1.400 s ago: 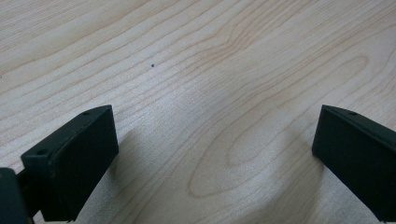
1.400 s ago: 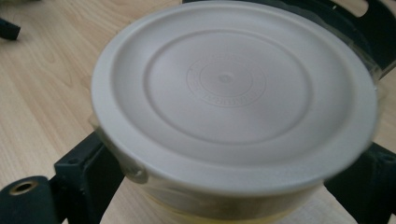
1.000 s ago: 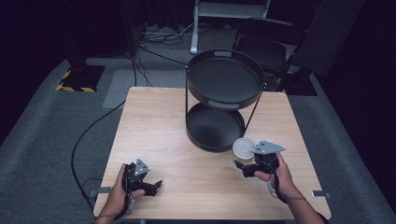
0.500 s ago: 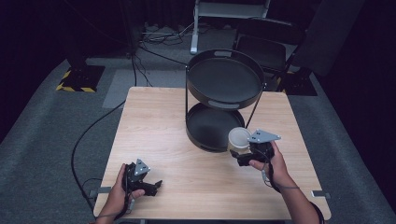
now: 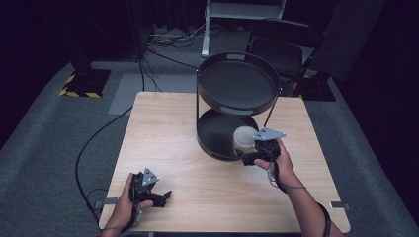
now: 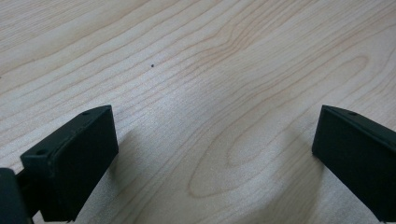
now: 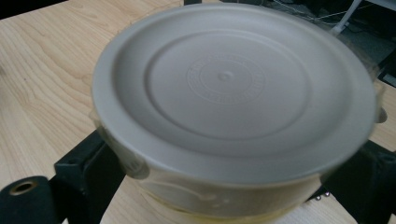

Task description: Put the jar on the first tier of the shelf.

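Note:
A round container with a pale grey lid is clamped between the black jaws of my right gripper. In the high view the container hangs over the front of the lower tray of a black two-tier stand. My left gripper rests on the wooden table near its front left corner. Its fingers stand wide apart over bare wood, nothing between them.
The stand's upper tray overhangs the lower one, held by thin upright rods. A black cable runs off the table's left side across the grey floor. Dark chairs and a metal frame stand behind the table.
My right gripper has carried the container leftward and away from me, from beside the stand to over the lower tray's front. The left gripper has stayed put.

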The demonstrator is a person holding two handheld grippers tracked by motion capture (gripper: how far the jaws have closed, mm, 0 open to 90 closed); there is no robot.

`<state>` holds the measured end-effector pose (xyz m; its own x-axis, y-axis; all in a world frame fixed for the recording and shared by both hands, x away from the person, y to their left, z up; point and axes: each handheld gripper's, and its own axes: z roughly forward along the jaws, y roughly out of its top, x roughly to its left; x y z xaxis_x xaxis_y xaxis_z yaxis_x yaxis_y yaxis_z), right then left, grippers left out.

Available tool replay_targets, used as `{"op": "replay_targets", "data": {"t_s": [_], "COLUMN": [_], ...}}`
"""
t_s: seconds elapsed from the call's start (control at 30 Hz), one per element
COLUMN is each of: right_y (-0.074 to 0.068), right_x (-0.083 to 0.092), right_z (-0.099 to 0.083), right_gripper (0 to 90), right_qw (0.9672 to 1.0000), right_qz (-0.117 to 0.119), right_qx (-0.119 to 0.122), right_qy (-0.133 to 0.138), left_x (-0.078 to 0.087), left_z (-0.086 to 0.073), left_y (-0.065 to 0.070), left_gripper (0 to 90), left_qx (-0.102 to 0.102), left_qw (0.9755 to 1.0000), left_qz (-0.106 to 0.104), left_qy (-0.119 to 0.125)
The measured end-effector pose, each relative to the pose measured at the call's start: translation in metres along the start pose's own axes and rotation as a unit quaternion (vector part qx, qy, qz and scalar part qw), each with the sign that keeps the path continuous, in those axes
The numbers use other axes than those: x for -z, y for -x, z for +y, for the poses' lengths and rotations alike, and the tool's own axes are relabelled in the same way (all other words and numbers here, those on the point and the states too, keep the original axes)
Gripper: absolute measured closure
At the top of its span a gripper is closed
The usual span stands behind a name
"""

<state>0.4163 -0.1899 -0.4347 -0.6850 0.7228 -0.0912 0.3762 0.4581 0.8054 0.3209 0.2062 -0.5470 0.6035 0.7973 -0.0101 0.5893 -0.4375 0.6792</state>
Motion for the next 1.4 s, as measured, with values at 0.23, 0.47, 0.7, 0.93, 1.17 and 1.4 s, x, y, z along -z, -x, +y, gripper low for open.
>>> {"op": "replay_targets", "data": {"t_s": [0.23,0.47,0.7,0.93,1.17,1.4], "right_y": [0.003,0.006,0.010,0.014,0.015,0.018], "right_x": [-0.011,-0.025,-0.037,-0.046,-0.057,-0.071], "right_z": [0.005,0.005,0.006,0.004,-0.001,-0.010], "right_gripper": [9.0,9.0,9.0,9.0,9.0,9.0], "right_qw": [0.9999,0.9997,0.9995,0.9991,0.9990,0.9980], "right_qz": [-0.004,-0.014,-0.016,-0.018,-0.018,-0.022], "right_qx": [-0.012,-0.019,-0.029,-0.038,-0.041,-0.057], "right_qy": [0.004,0.002,-0.004,-0.002,-0.004,-0.014], "left_x": [0.000,0.000,0.000,0.000,0.000,0.000], "left_z": [0.000,0.000,0.000,0.000,0.000,0.000], "left_y": [0.000,0.000,0.000,0.000,0.000,0.000], "left_gripper": [0.0,0.0,0.0,0.0,0.0,0.0], "left_qx": [0.000,0.000,0.000,0.000,0.000,0.000], "left_qw": [1.0000,1.0000,1.0000,1.0000,1.0000,1.0000], "left_qz": [0.000,0.000,0.000,0.000,0.000,0.000], "left_qy": [0.000,0.000,0.000,0.000,0.000,0.000]}}
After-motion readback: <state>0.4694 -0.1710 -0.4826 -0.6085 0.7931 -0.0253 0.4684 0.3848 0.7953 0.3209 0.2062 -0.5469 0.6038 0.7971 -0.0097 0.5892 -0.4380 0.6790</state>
